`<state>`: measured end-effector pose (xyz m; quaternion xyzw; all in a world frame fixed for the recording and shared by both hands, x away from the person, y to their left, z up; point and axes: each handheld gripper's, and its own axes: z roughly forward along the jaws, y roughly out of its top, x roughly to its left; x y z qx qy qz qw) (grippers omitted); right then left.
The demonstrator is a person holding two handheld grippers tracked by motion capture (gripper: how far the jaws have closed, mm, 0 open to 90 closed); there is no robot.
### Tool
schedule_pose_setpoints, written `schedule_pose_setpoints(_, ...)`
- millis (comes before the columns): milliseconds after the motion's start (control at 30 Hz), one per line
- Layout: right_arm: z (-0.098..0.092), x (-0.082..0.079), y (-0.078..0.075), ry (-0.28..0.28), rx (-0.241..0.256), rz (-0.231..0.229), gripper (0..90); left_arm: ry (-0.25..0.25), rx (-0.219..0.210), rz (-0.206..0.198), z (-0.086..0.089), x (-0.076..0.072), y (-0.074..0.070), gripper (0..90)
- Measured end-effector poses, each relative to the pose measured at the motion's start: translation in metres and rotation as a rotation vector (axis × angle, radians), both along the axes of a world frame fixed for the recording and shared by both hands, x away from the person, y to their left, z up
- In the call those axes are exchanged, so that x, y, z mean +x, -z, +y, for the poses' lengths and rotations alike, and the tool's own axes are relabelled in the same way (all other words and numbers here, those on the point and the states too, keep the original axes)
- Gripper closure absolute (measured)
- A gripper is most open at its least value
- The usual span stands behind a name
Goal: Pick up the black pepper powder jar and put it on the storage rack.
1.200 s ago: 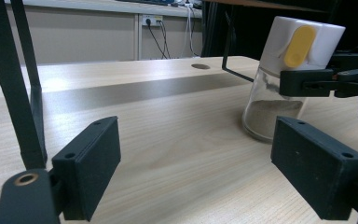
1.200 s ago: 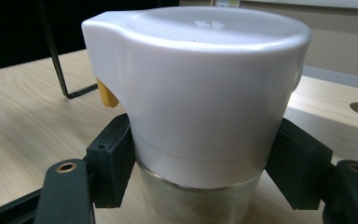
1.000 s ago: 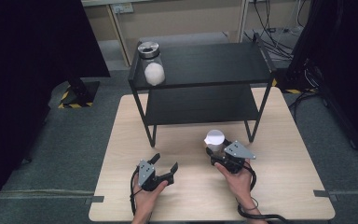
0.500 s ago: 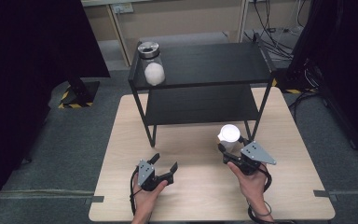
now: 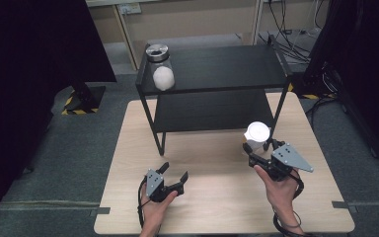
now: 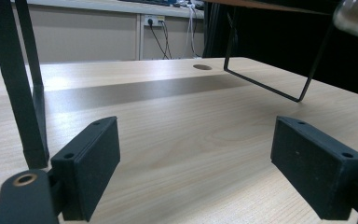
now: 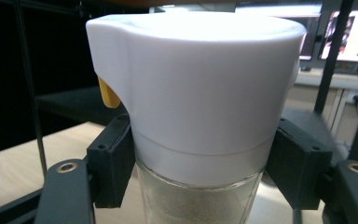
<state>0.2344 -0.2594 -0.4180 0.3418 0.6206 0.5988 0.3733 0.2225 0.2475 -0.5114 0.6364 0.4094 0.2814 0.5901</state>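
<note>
My right gripper (image 5: pixel 255 146) is shut on a glass shaker jar with a white lid (image 5: pixel 257 132), holding it upright near the right front leg of the black shelf rack (image 5: pixel 217 69). In the right gripper view the jaws of that gripper (image 7: pixel 200 163) clamp the jar (image 7: pixel 196 84) just below its lid; pale powder shows in the glass and a small yellow tab at the lid's left. My left gripper (image 5: pixel 173 173) rests low over the wooden table (image 5: pixel 217 190), open, with nothing between its pads (image 6: pixel 93 163).
On the left end of the rack's top shelf stands a glass jar with a metal lid (image 5: pixel 160 66), white contents inside. The rack's lower shelf (image 5: pixel 212 111) is bare. One rack leg (image 6: pixel 25 84) rises close to my left gripper. Dark curtains flank the table.
My right gripper has carried the white-lidded jar to the right and farther from the person, toward the rack's right front leg. The left gripper has stayed put.
</note>
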Motion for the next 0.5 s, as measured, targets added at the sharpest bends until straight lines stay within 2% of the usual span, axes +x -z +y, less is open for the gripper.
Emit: schedule_pose_setpoints(500,-0.004,0.002,-0.038,0.011,0.006,-0.065,30.8,-0.003,0.004,-0.001,-0.001,0.000,0.000,15.0)
